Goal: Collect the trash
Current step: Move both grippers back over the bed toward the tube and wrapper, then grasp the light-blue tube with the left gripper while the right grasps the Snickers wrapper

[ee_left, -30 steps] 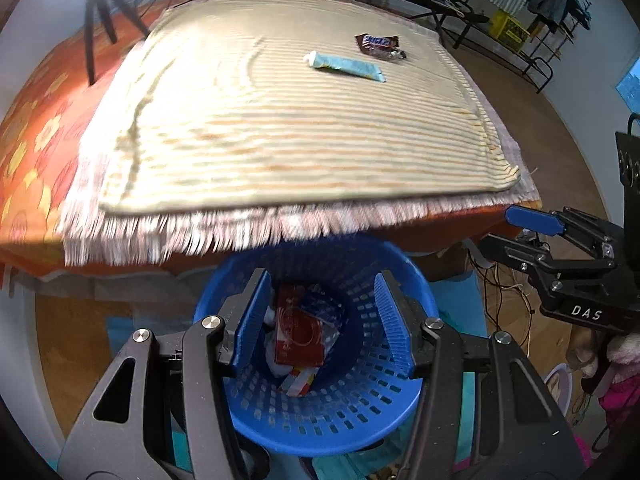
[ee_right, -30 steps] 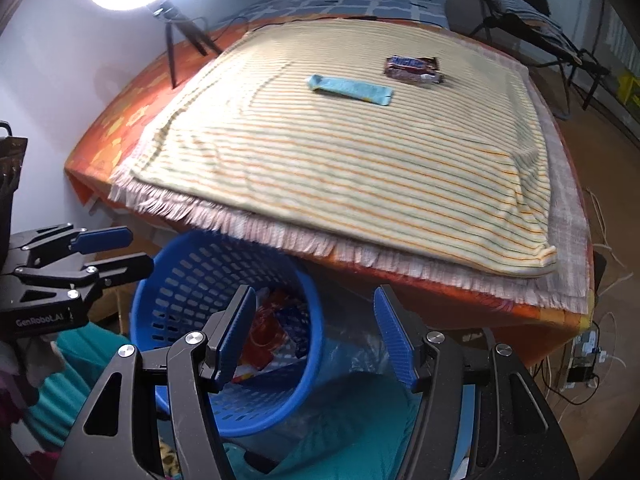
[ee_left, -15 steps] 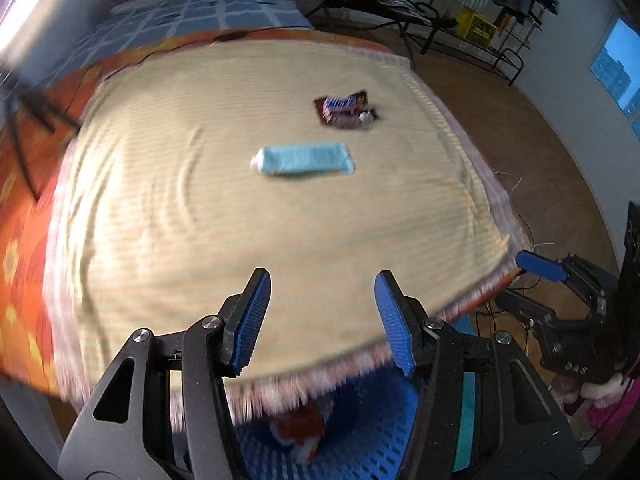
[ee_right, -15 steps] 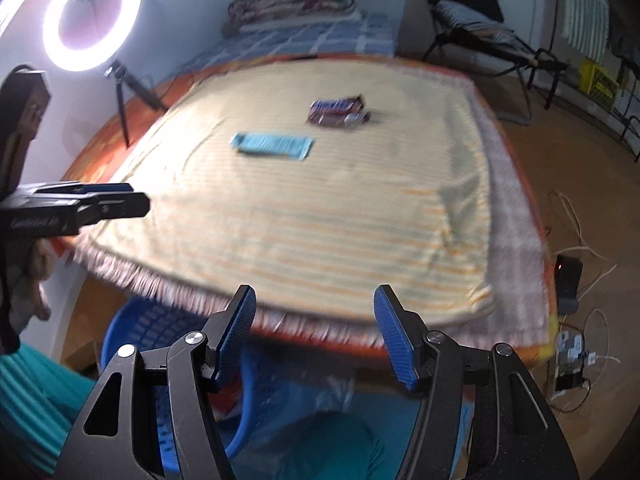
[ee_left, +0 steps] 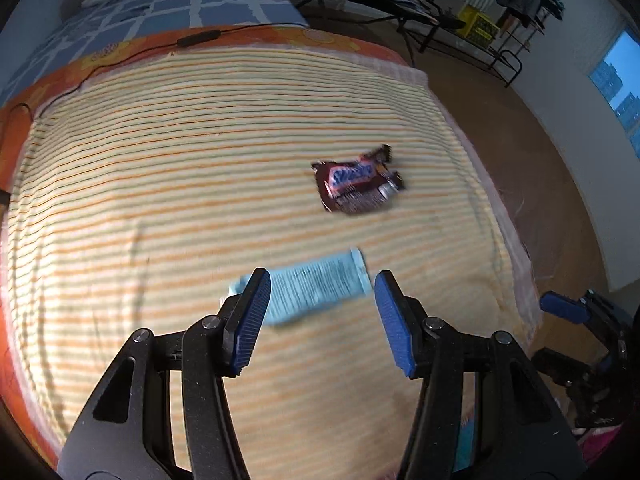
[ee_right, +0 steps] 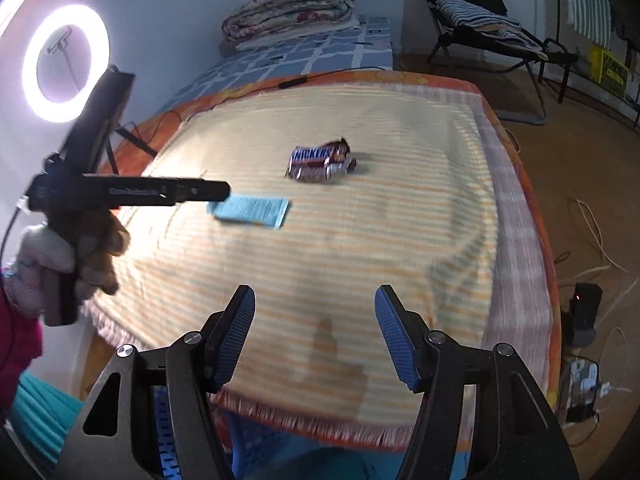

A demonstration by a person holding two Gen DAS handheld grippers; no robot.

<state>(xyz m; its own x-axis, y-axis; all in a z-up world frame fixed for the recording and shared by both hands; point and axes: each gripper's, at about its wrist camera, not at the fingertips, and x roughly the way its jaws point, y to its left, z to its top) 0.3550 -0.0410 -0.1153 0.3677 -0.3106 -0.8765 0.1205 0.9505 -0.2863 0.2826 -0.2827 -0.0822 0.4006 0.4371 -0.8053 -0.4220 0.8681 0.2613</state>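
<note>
Both pairs of blue-padded fingers stand apart with nothing gripped. On the left gripper (ee_left: 318,316) the gap frames a light blue wrapper (ee_left: 316,286) that lies flat on the striped blanket (ee_left: 200,184); the pads hover above it and whether they touch it cannot be told, as the wrapper is blurred. One end of the wrapper is hidden behind the left-hand pad (ee_left: 250,316). Farther along the blanket, well apart from the fingertips, lies a crumpled brown Snickers wrapper (ee_left: 356,182).

In the right wrist view the right gripper (ee_right: 314,334) is also half spread and empty, held over the near edge of the blanket (ee_right: 360,240), where the fringe (ee_right: 304,426) hangs down. Under that edge, between the gripper's arms, a bit of blue perforated basket (ee_right: 166,446) shows. From this side the left gripper (ee_right: 218,191) reaches in as a dark bar, held by a gloved hand (ee_right: 52,264) with a magenta sleeve (ee_right: 16,356) below it; its tip is over the end of the blue wrapper (ee_right: 252,210). The Snickers wrapper (ee_right: 320,160) lies just beyond, near the middle of the blanket.

An orange patterned sheet (ee_right: 536,208) shows around the blanket. A lit ring light (ee_right: 64,62) stands at the left against the wall, and a folded quilt (ee_right: 292,4) rests at the far end of a blue checked bed (ee_right: 320,46). A folding chair (ee_right: 480,20) stands on the wooden floor to the right.
</note>
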